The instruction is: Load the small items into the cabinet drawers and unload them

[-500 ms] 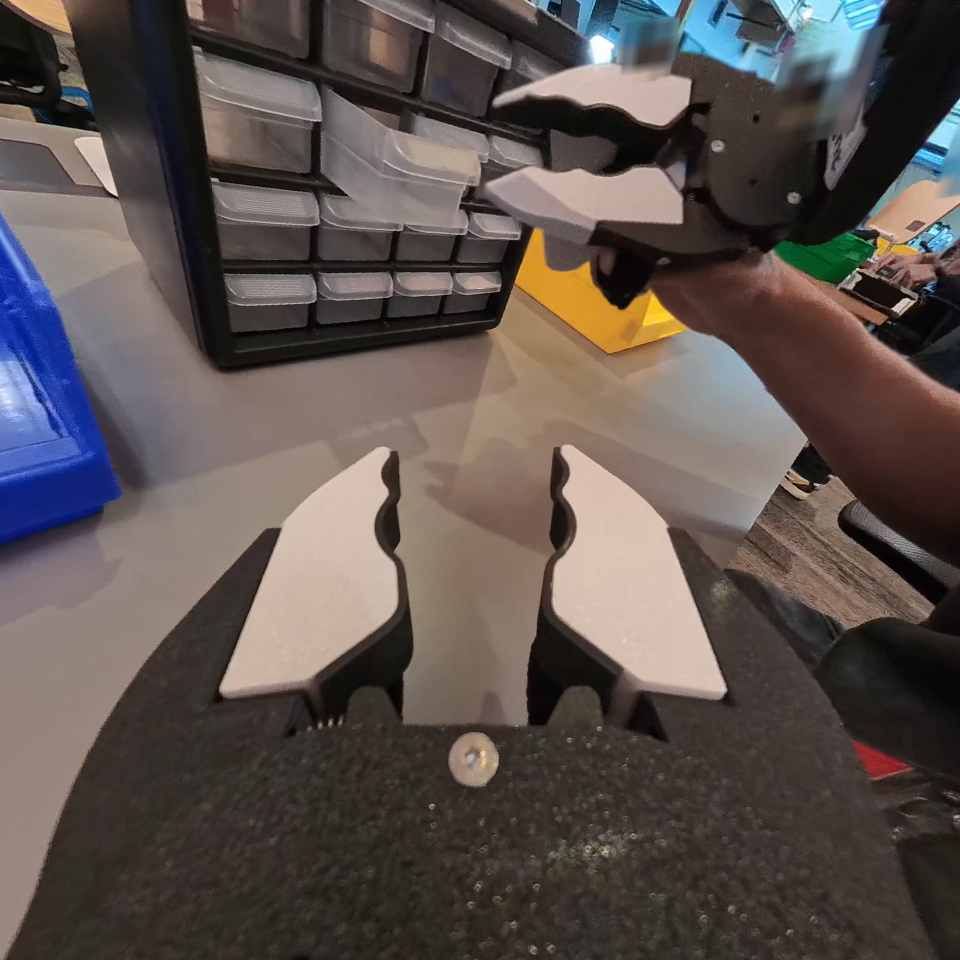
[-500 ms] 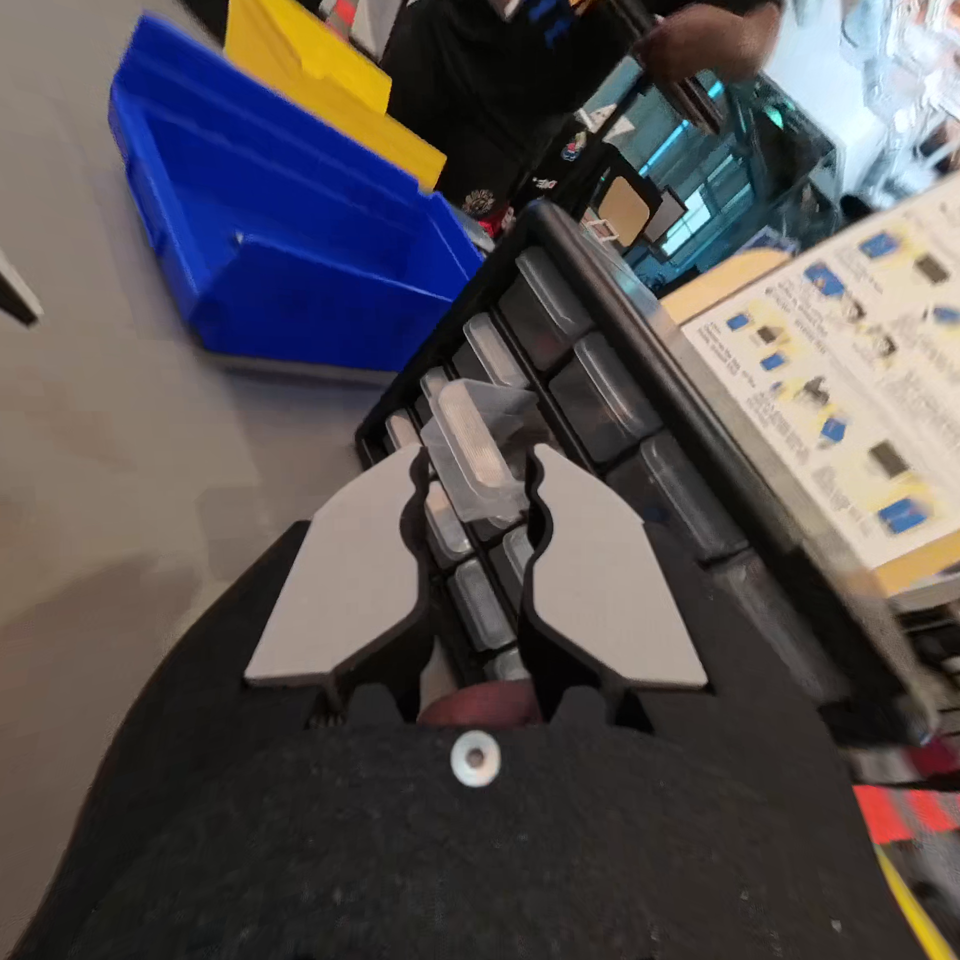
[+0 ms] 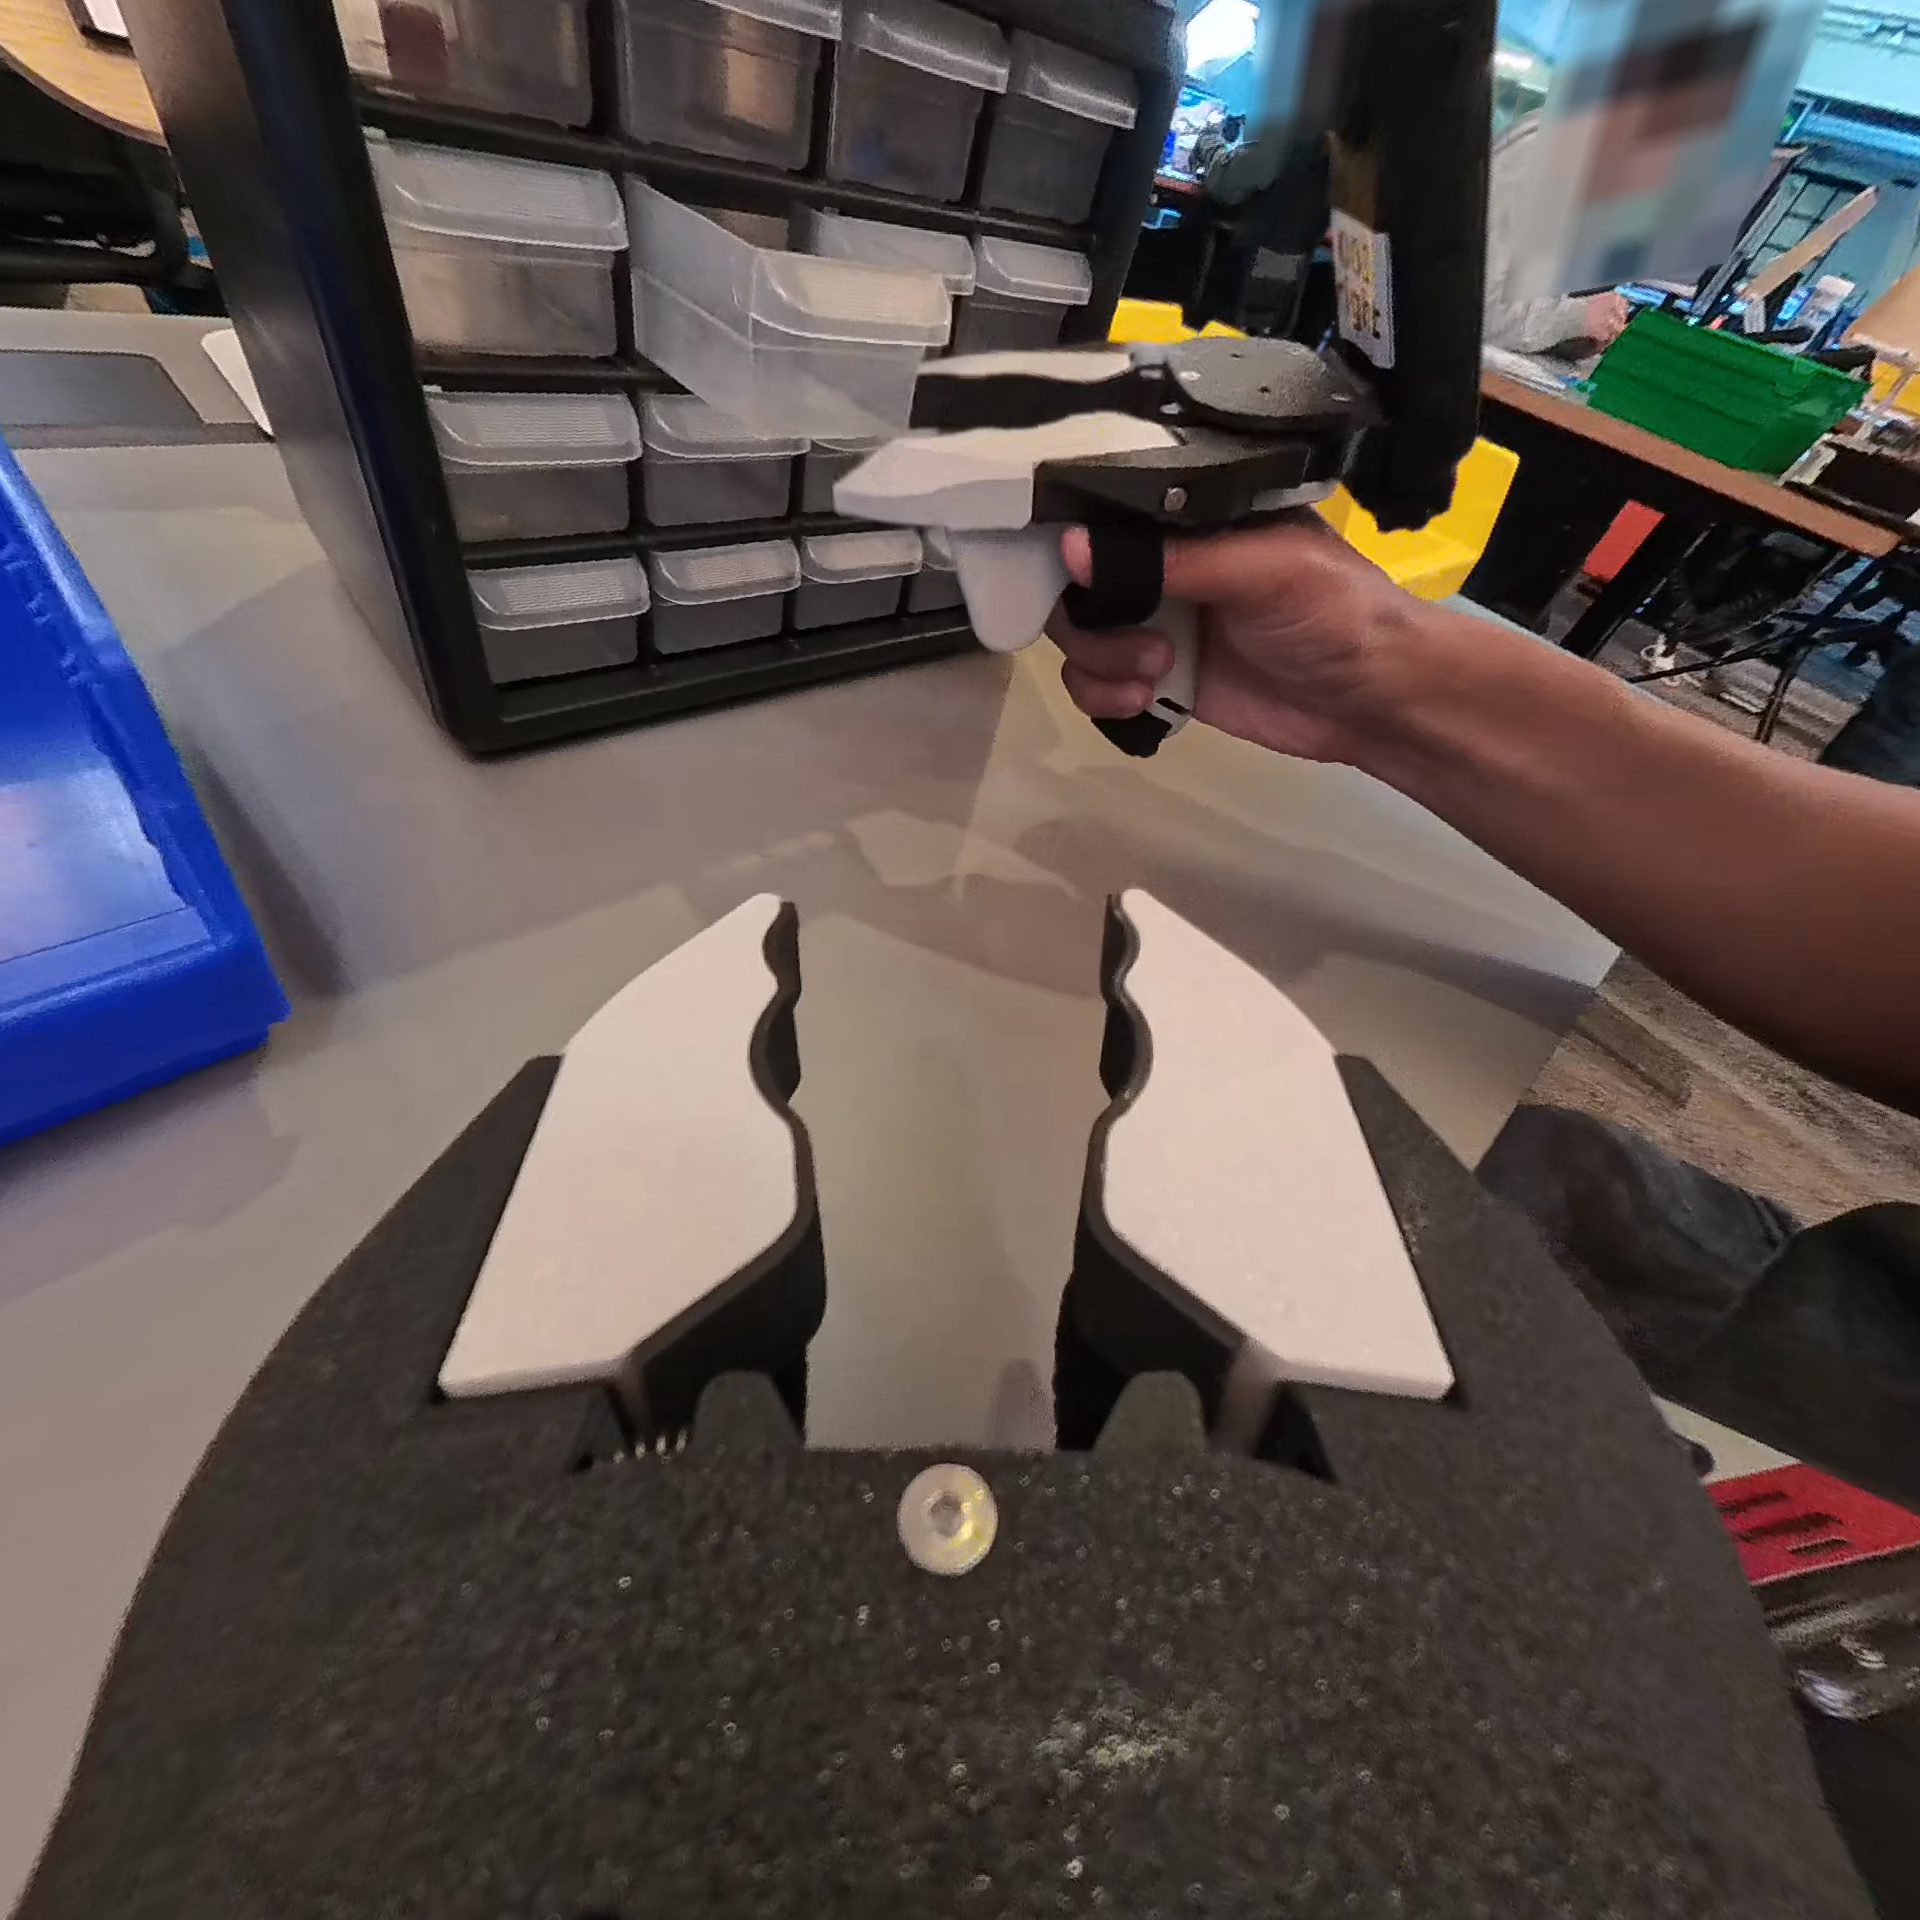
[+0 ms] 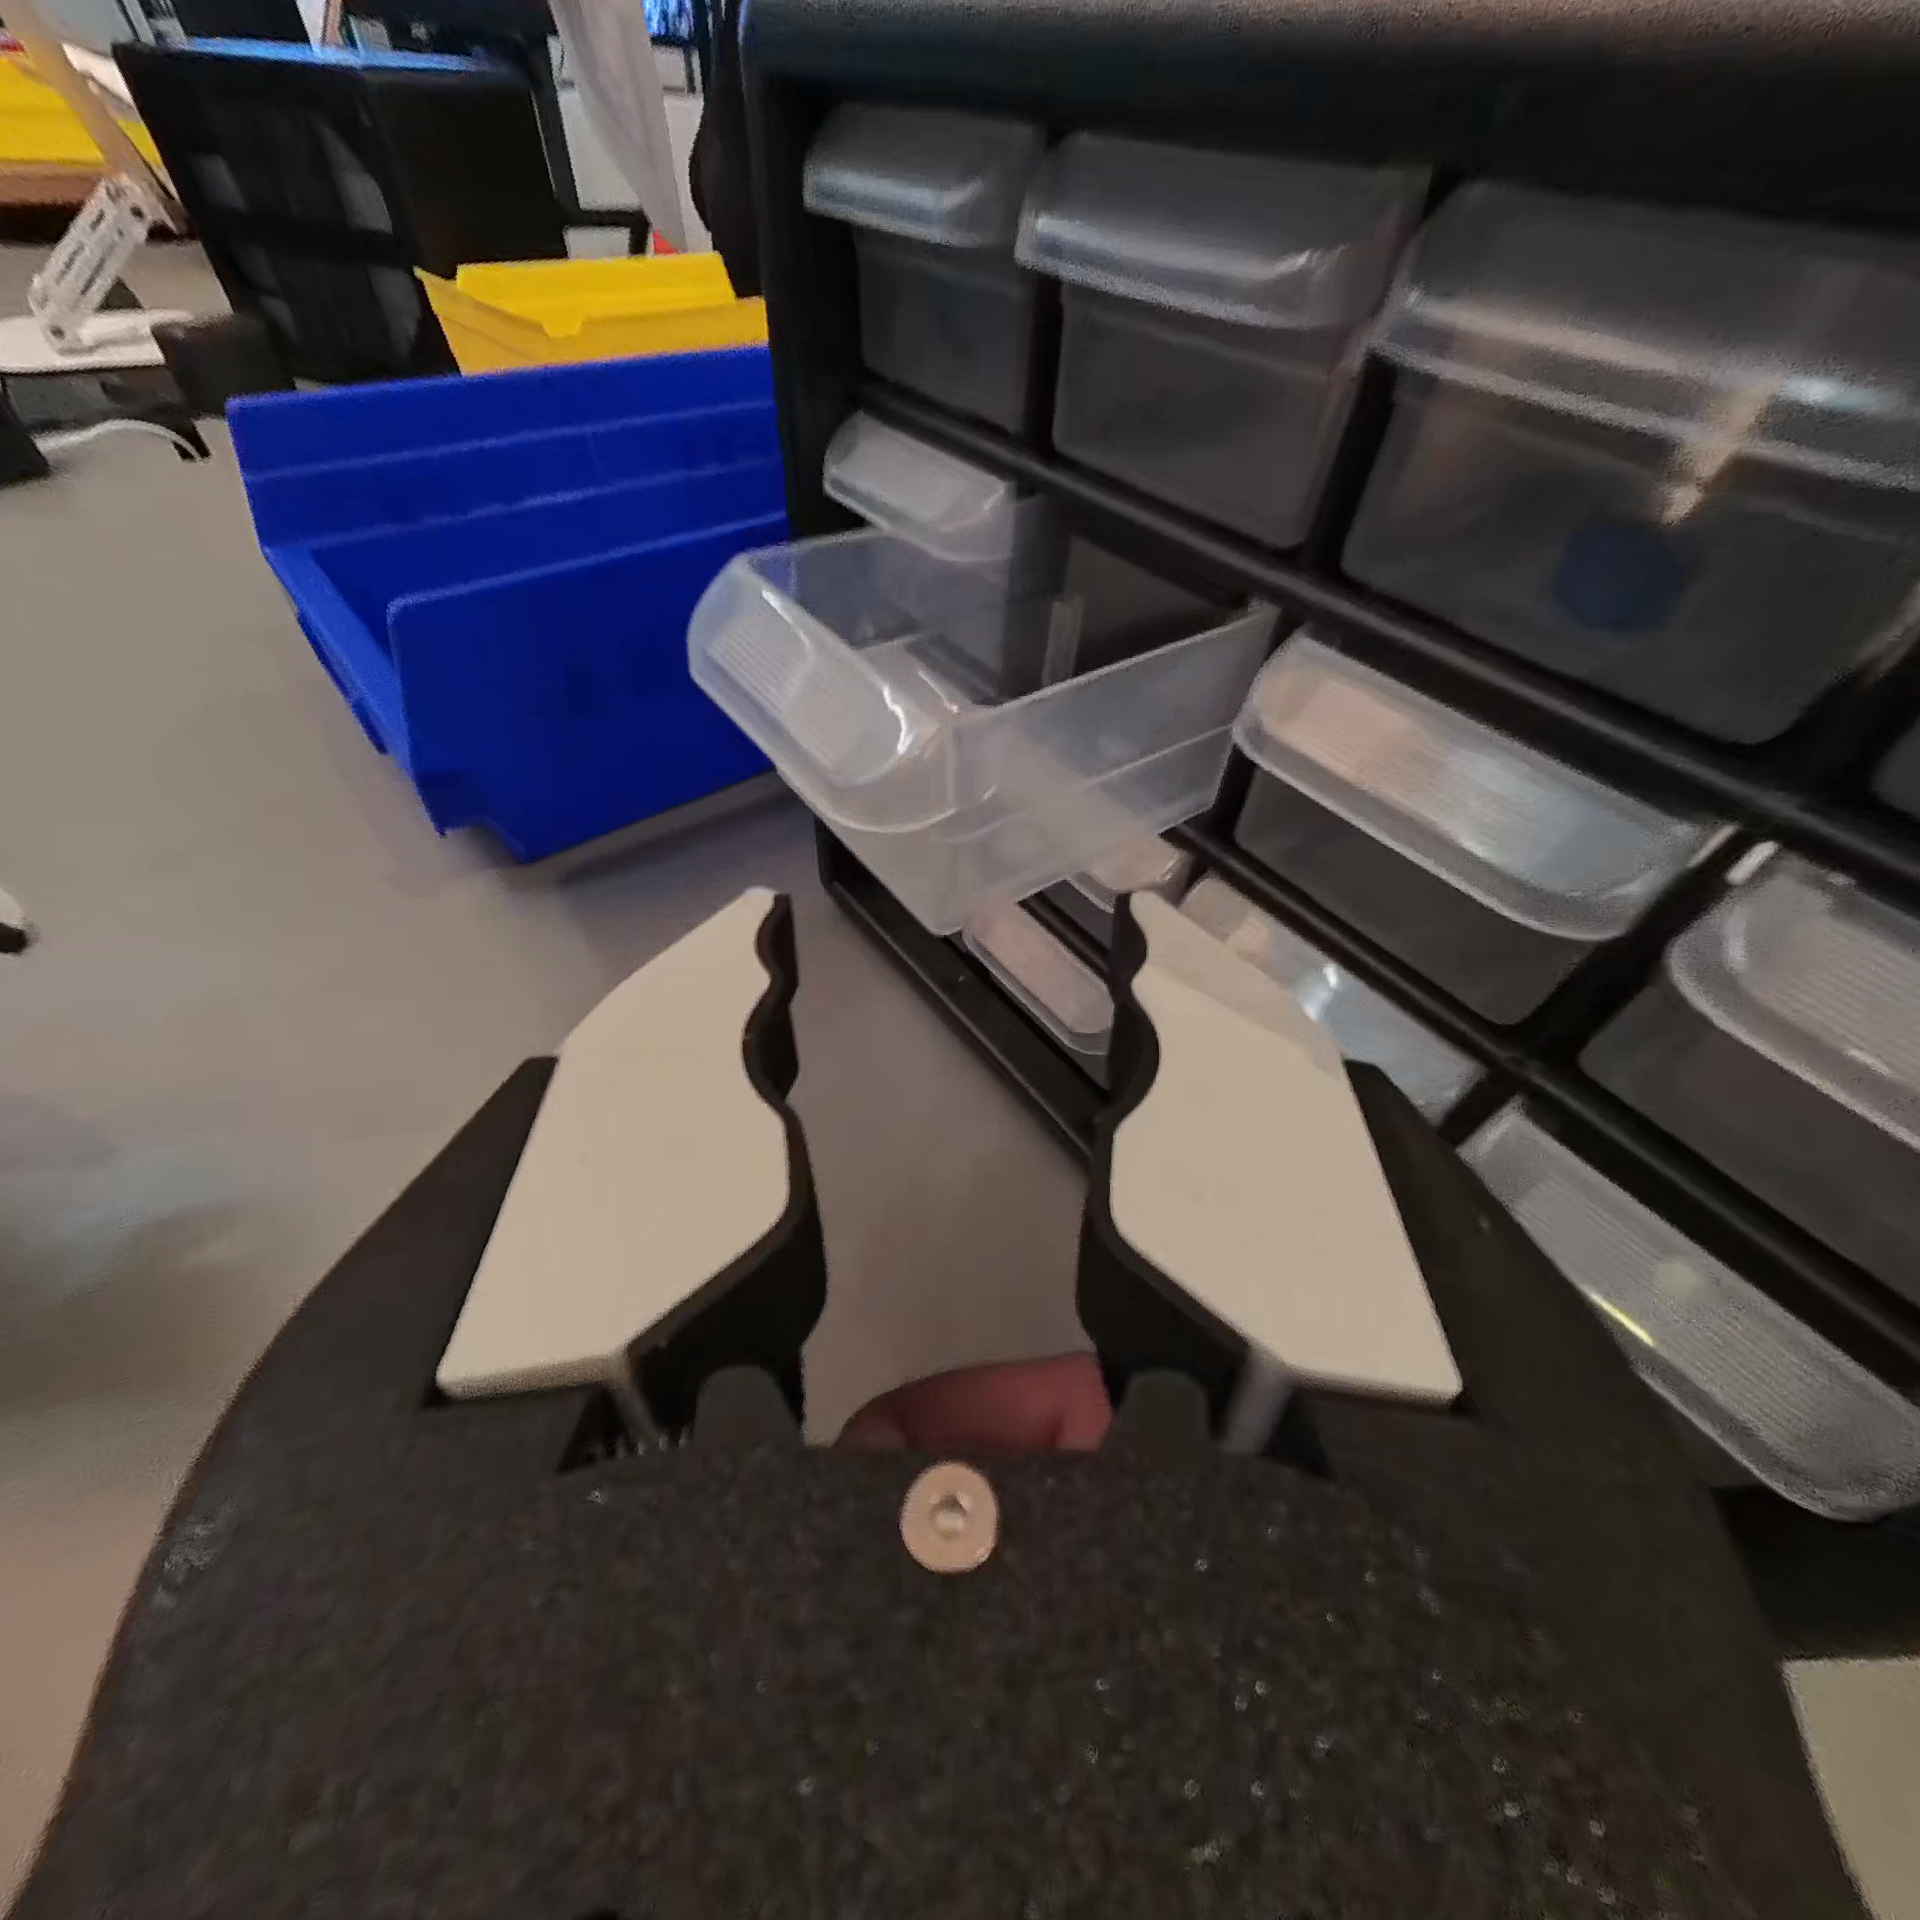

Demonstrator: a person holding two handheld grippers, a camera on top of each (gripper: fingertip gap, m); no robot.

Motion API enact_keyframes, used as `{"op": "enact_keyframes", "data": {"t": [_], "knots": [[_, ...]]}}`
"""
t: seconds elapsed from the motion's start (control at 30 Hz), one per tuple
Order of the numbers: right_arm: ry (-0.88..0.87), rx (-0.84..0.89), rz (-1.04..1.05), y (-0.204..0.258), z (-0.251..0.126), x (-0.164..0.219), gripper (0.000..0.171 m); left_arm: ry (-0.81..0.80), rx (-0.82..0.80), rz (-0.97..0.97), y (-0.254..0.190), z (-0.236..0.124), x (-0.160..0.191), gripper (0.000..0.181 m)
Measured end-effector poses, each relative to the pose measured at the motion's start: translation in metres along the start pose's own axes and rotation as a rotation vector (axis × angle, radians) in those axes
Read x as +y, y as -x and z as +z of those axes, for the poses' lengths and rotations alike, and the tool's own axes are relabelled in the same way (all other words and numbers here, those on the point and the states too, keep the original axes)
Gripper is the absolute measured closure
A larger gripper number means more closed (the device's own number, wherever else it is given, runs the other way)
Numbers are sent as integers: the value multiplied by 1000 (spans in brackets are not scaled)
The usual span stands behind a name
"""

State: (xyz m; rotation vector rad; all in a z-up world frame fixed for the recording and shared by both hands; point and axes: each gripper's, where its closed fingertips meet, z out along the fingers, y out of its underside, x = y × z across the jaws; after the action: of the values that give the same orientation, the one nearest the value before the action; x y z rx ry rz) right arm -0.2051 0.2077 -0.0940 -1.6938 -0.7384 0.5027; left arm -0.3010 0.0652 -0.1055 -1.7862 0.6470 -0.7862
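A blue bin sits leftmost on the grey surface. The left tool hangs wide open, empty. One clear drawer juts from the cabinet, apparently empty. The right tool, open and empty, is just below it. Judging loading underway, fetching a small item comes next; none visible.

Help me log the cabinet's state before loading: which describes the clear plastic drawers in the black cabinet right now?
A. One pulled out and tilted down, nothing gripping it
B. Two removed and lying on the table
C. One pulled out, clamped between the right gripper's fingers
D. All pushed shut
A: one clear plastic drawer juts tilted from the black cabinet, while the open right gripper sits just below, apart.
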Motion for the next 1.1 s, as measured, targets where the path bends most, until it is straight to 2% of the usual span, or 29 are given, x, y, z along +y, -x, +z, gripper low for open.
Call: {"op": "enact_keyframes", "data": {"t": [0.13, 0.23, 0.67, 0.77, 0.9, 1.0, 1.1], "knots": [[76, -29, 24, 2, 9, 10, 113, -5, 5, -16, 1, 0, -1, 126], [24, -61, 46, 2, 11, -3, 122, -6, 18, -34, 1, 2, -1, 126], [12, -72, 46, -1, 10, -3, 123, -19, -4, -48, 9, -1, -5, 126], [8, -76, 58, 0, 10, -3, 123, -74, -13, -75, 21, -10, -24, 125], [-1, -78, 57, 1, 9, -4, 123, -89, -46, -22, 60, -31, -74, 120], [-6, -82, 63, 1, 8, -5, 123, 74, -111, 84, 108, -34, -99, 122], [-10, -83, 65, 2, 8, -5, 123, 328, -164, 99, 165, -18, -96, 117]]}}
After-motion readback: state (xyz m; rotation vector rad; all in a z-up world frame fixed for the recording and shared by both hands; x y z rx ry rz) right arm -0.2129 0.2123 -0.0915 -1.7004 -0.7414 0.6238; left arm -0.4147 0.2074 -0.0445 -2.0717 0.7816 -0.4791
